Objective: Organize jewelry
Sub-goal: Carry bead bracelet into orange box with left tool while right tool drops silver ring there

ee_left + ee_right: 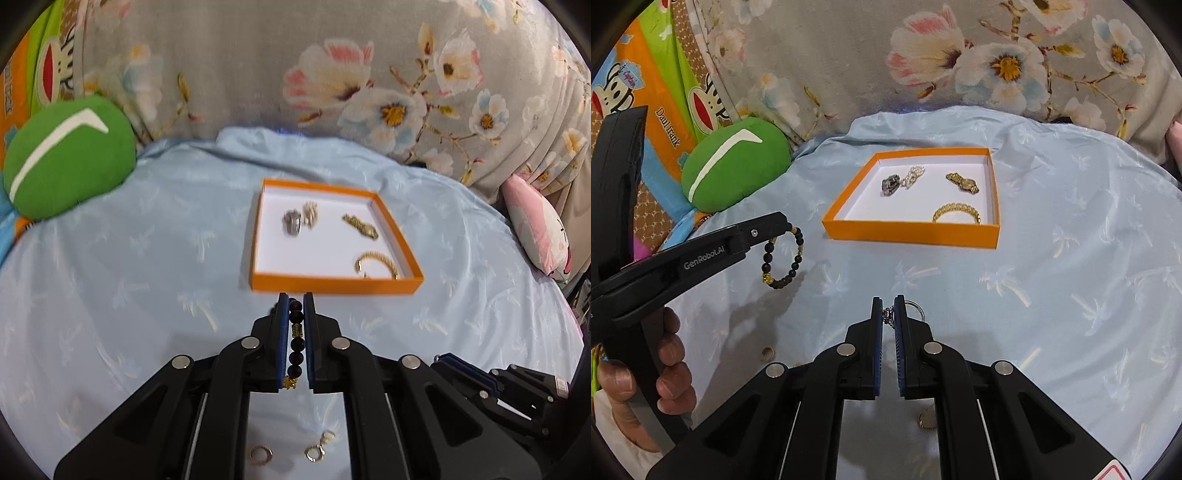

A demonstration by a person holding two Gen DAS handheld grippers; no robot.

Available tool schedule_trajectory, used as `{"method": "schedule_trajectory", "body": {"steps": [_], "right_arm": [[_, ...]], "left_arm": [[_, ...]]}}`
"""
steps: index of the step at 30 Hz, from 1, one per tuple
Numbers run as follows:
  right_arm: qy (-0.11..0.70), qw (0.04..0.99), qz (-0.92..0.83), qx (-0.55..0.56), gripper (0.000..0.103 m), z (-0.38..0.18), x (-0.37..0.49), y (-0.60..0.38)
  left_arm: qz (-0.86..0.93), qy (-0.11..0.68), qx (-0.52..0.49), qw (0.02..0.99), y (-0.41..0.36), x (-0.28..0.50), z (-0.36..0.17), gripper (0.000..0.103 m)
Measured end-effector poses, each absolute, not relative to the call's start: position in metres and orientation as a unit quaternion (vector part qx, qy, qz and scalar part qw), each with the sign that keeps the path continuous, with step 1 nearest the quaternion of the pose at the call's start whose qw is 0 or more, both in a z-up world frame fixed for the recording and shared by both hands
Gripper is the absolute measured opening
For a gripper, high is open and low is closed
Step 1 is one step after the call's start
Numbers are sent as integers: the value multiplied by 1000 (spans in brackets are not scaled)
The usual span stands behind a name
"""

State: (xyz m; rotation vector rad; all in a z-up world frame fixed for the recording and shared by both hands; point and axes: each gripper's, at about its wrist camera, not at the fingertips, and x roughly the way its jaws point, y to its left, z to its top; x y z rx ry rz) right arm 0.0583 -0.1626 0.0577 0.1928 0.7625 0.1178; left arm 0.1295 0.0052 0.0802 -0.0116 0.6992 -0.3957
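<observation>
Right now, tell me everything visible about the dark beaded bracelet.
The beaded bracelet is a loop of round, dark, glossy beads broken up by a few gold-coloured spacer beads and a gold charm at its lower left. The left gripper is shut on it: in the left wrist view a run of beads lies pinched lengthwise between the blue pads. In the right wrist view the rest hangs as an open ring below the gripper tip, above the light blue sheet and short of the orange tray.

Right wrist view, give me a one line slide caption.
Left gripper carries a dark beaded bracelet toward the orange tray, while the right gripper pinches a small silver ring piece.
</observation>
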Motion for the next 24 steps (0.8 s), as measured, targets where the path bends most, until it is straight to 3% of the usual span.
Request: {"method": "schedule_trajectory", "body": {"steps": [10, 24], "right_arm": [[357, 928, 56, 94, 7, 81, 153, -195], [391, 914, 60, 92, 7, 32, 253, -210]], "left_arm": [[-185, 317, 0, 930, -24, 196, 109, 7], [-178, 361, 11, 915, -70, 280, 52, 7]]}}
